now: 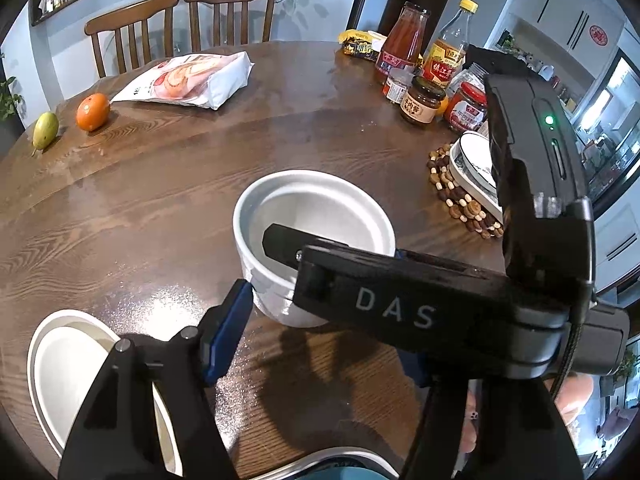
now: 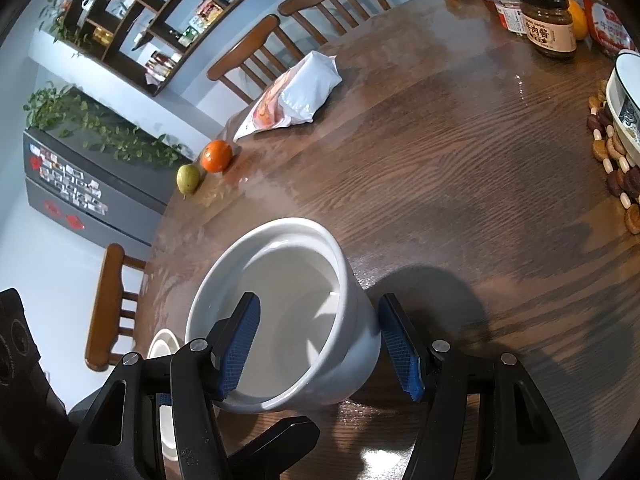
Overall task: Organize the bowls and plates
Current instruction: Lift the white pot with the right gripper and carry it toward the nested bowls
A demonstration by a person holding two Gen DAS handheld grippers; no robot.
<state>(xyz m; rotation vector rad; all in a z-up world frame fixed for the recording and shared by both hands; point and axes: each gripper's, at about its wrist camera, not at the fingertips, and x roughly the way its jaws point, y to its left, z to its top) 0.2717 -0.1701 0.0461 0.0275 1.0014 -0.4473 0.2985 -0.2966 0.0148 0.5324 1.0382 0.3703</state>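
Note:
A small white bowl (image 1: pixel 320 204) (image 2: pixel 280 280) stands near the middle of the round wooden table (image 1: pixel 160 184). My right gripper (image 2: pixel 320 348) is open and straddles the bowl's right wall. Its left pad (image 2: pixel 240 348) hangs inside the bowl, clear of the wall, and its right pad (image 2: pixel 400 352) sits just outside. In the left wrist view the right gripper's black body crosses in front, with one finger (image 1: pixel 280 242) dipping into the bowl. My left gripper (image 1: pixel 320 292) comes from below. Its left pad (image 1: pixel 228 332) reaches the bowl's outer wall low down, and its other finger is hidden behind the right gripper.
A second white bowl (image 1: pixel 60 360) lies at the table's near left, and another dish rim (image 1: pixel 336 458) shows at the bottom edge. Patterned plates (image 1: pixel 472 164) rest on a bead trivet (image 1: pixel 452 200) at the right. Jars and bottles (image 1: pixel 424 98), a food bag (image 1: pixel 192 80), an orange (image 1: pixel 93 111) and wooden chairs (image 1: pixel 228 12) lie beyond.

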